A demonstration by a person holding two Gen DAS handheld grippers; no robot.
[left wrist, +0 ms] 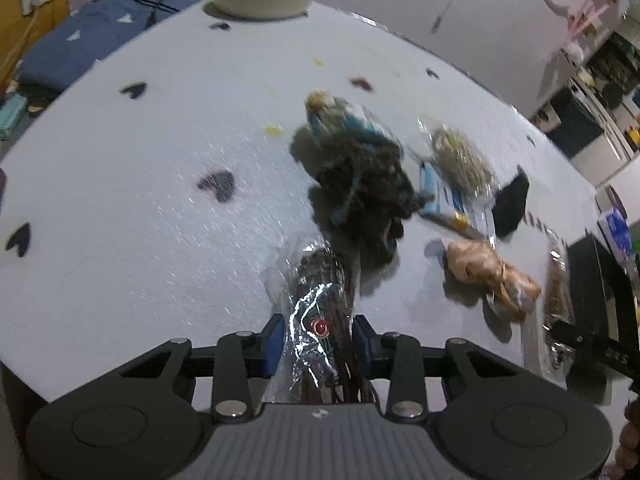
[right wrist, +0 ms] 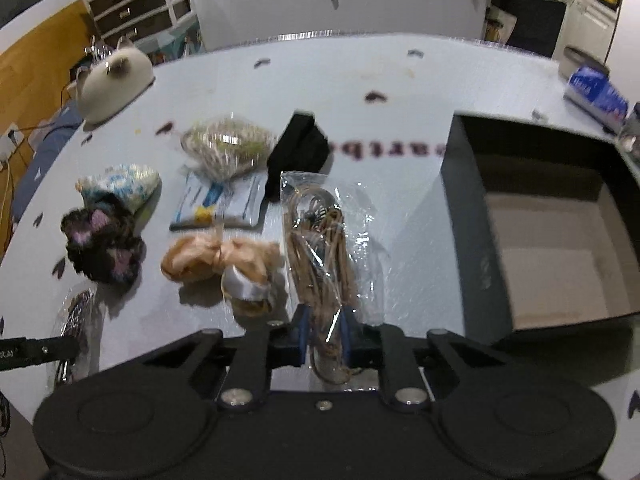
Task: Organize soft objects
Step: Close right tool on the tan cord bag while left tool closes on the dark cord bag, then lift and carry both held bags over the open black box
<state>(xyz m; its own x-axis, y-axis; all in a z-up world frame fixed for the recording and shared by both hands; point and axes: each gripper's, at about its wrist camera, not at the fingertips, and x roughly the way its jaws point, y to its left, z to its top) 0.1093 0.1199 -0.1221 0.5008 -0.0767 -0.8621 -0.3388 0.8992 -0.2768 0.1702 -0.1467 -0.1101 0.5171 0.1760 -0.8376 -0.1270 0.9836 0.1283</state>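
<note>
Glossy, crinkled clear plastic bag of tan cord (right wrist: 320, 240); matt black cardboard box (right wrist: 536, 216); fuzzy dark knitted yarn piece (left wrist: 360, 184); matt white table cover (left wrist: 160, 160).

Both the left gripper (left wrist: 319, 344) and the right gripper (right wrist: 324, 338) have matte black linkage arms, silver pivot screws, blue finger pads (left wrist: 275, 342) and round black discs behind.

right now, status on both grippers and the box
Left gripper shut on dark cord bag. Right gripper shut on tan cord bag. Black box open, nothing blocking it.
</note>
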